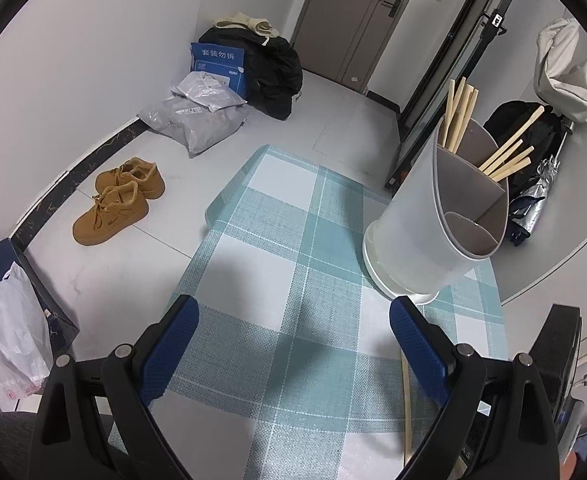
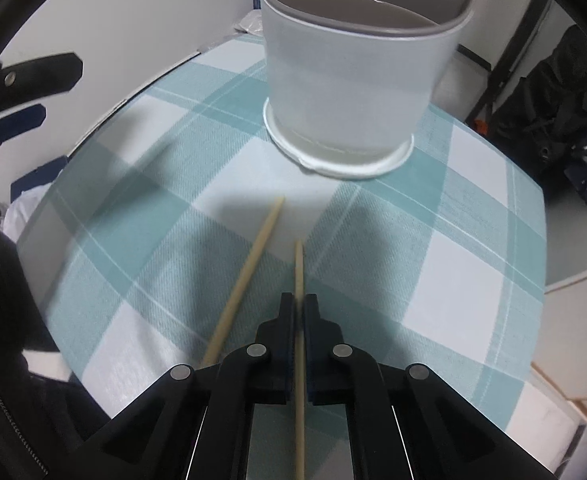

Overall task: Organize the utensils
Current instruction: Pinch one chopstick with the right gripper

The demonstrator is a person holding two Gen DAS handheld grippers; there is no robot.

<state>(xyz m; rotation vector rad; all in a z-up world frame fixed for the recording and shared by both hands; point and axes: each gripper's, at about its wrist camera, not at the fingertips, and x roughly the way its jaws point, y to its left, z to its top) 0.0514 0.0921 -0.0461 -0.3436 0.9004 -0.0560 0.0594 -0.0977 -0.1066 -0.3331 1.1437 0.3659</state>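
A white utensil holder (image 1: 433, 216) with grey dividers stands at the far right of the checked tablecloth (image 1: 293, 280); several pale wooden chopsticks (image 1: 505, 156) stick out of its back compartments. It also shows in the right wrist view (image 2: 349, 76), just ahead. My right gripper (image 2: 299, 304) is shut on a chopstick (image 2: 299, 268) that points toward the holder. A second chopstick (image 2: 249, 268) lies on the cloth just left of it. My left gripper (image 1: 293, 324) is open and empty above the cloth, left of the holder.
The table is small and round, with its edge close on every side. On the floor beyond lie tan shoes (image 1: 117, 200), plastic parcels (image 1: 197, 120) and black bags (image 1: 269, 72). A white plastic bag (image 1: 9, 332) sits at the left.
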